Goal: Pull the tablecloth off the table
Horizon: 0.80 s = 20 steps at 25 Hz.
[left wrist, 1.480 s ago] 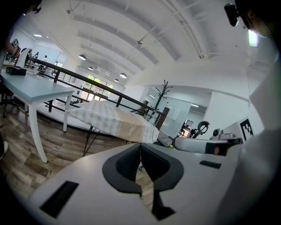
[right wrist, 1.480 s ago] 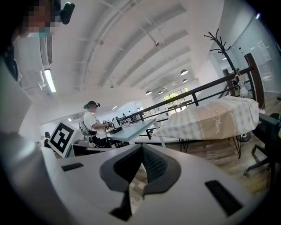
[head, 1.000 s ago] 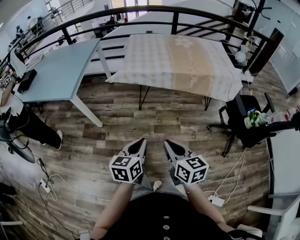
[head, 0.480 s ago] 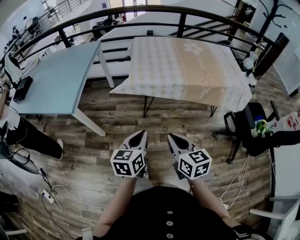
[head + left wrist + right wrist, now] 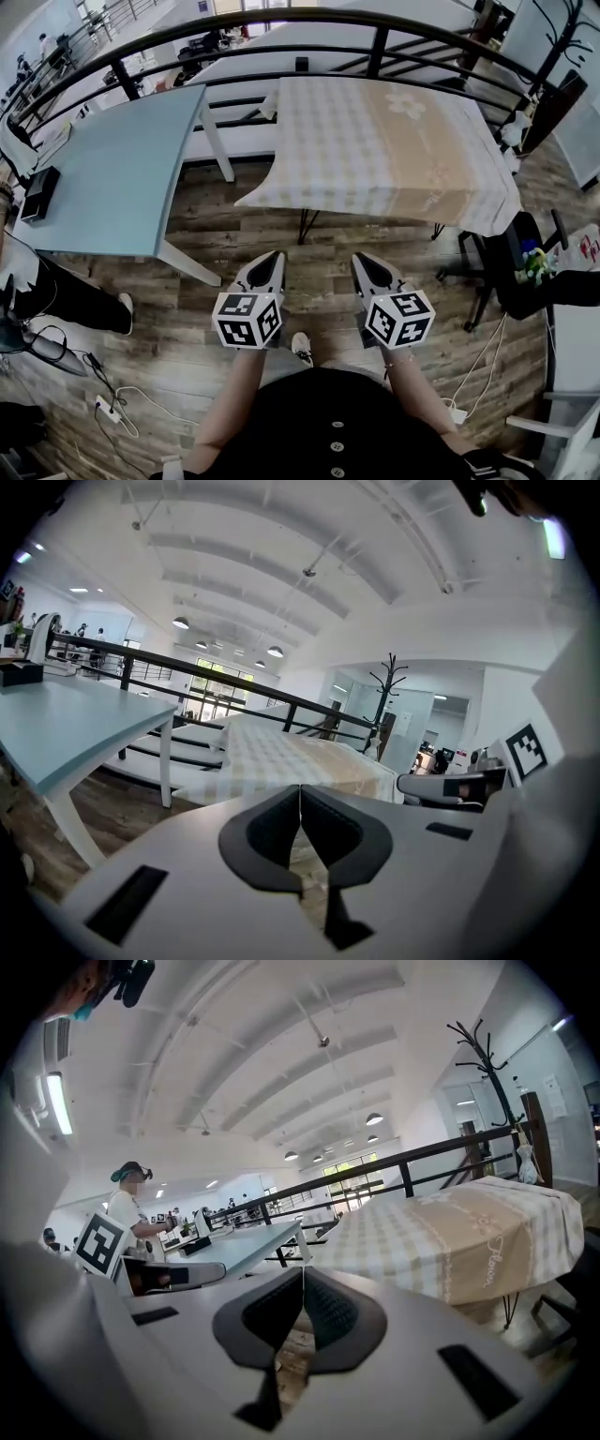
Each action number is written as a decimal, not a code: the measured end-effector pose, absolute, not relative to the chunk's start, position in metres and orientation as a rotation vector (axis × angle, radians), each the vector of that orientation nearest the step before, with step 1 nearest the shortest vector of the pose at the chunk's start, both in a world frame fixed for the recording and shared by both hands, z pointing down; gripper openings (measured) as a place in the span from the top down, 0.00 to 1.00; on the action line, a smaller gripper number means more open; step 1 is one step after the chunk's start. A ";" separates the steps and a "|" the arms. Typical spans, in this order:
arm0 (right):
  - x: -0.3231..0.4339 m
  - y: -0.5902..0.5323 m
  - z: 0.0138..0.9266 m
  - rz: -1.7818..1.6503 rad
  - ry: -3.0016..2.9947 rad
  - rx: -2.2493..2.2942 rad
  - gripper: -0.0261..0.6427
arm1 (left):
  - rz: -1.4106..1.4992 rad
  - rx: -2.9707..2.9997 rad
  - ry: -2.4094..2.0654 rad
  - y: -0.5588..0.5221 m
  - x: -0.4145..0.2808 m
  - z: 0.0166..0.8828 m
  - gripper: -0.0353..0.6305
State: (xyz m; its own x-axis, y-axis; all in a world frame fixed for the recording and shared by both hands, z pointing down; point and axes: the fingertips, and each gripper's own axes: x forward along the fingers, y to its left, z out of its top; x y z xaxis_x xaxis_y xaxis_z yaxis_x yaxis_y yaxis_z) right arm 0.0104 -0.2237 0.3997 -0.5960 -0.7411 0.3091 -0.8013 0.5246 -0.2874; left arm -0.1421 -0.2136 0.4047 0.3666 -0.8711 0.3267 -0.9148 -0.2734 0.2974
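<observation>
A beige-and-white checked tablecloth [image 5: 384, 150] covers the table ahead and hangs over its near edge. My left gripper [image 5: 272, 261] and right gripper [image 5: 361, 262] are held side by side over the wooden floor, a short way before that near edge, both pointing at the table. Neither touches the cloth. In the left gripper view the left gripper [image 5: 300, 794] has its jaws meeting with nothing between them, the tablecloth [image 5: 281, 757] beyond. The right gripper [image 5: 304, 1274] is likewise shut and empty, with the tablecloth [image 5: 450, 1232] ahead to its right.
A light blue table [image 5: 103, 178] stands left of the covered one. A black railing [image 5: 281, 23] runs behind both. A black office chair [image 5: 525, 272] sits at the right, cables [image 5: 112, 403] lie on the floor at left, and a person's leg [image 5: 66, 281] is at the far left.
The covered table has come nearer in the head view. Both grippers have moved forward toward its near edge and stay shut.
</observation>
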 end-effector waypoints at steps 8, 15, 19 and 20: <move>-0.008 -0.243 0.413 0.663 -2.569 1.361 0.92 | 0.164 2.202 -1.502 -0.234 -0.158 0.416 0.92; -0.021 -0.257 0.425 0.788 -2.574 1.290 0.92 | 0.190 2.157 -1.466 -0.244 -0.160 0.435 0.92; -0.029 -0.270 0.434 0.798 -2.576 1.246 0.92 | 0.215 2.135 -1.457 -0.256 -0.161 0.447 0.92; -0.031 -0.275 0.437 0.813 -2.572 1.236 0.92 | 0.222 2.126 -1.457 -0.259 -0.162 0.450 0.92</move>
State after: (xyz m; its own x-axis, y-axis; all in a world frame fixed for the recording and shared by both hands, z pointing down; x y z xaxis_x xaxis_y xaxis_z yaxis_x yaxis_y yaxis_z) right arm -0.0306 -0.2748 0.4374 -0.6403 -0.6693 0.3770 -0.7644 0.5063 -0.3993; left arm -0.1620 -0.2592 0.4496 0.3994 -0.8111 0.4272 -0.9016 -0.2629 0.3436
